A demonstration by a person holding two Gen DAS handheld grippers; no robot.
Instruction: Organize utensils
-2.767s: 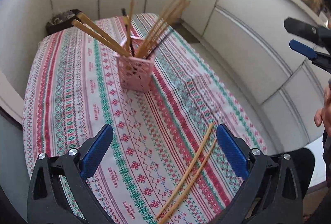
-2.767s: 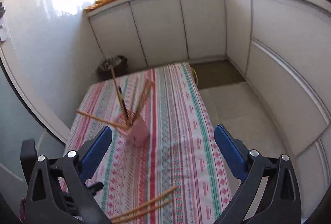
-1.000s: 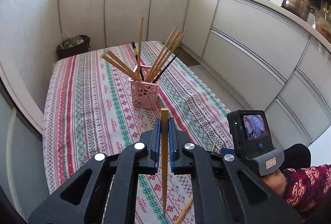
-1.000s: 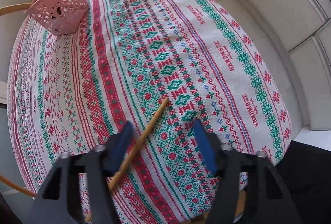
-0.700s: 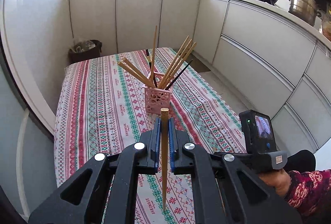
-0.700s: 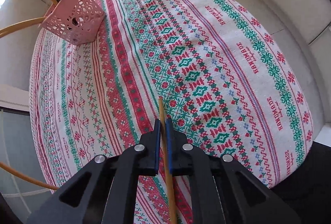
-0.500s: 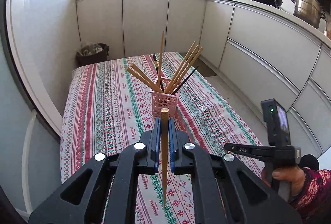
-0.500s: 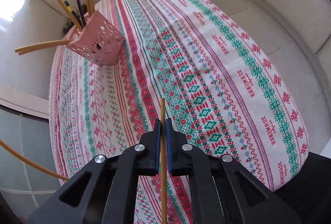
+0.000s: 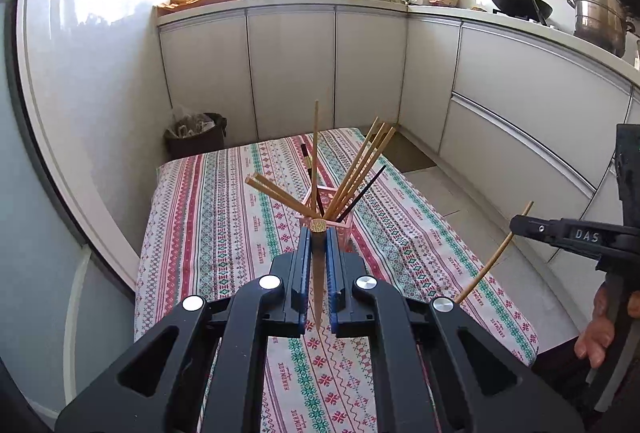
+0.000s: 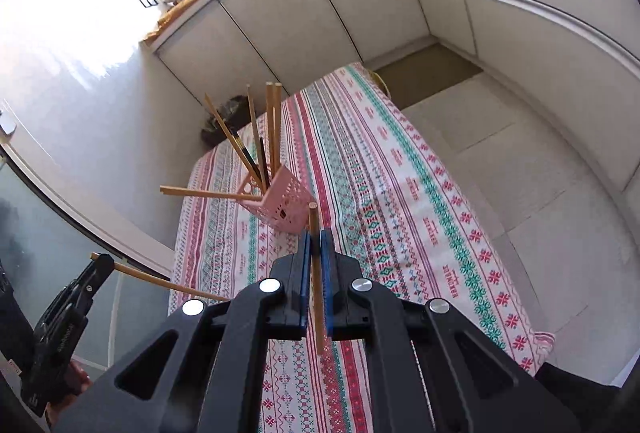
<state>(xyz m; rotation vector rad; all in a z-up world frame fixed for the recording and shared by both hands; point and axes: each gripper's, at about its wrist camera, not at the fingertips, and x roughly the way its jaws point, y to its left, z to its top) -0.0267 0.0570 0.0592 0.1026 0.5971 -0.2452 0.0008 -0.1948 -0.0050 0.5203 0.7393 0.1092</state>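
A pink perforated holder [image 9: 344,223] stands mid-table with several wooden and dark chopsticks fanning out of it; in the right wrist view the holder [image 10: 282,205] sits ahead of my fingers. My left gripper [image 9: 318,233] is shut on a wooden chopstick [image 9: 317,273] that runs back between the blue pads, just in front of the holder. My right gripper [image 10: 314,233] is shut on another wooden chopstick [image 10: 316,273], held above the tablecloth. That right gripper [image 9: 520,223] also shows at the right of the left wrist view, its chopstick [image 9: 492,261] slanting down.
The table [image 9: 200,217] wears a red, green and white patterned cloth. White cabinets [image 9: 288,73] ring the room, with a dark waste bin [image 9: 196,137] at the far left corner. A wok and steel pot [image 9: 600,17] sit on the counter. A hand [image 9: 596,329] holds the right gripper.
The right gripper closed on the chopstick lying on the cloth and lifted it well above the table, tilting up toward the holder. The left gripper rose a little, still holding its chopstick.
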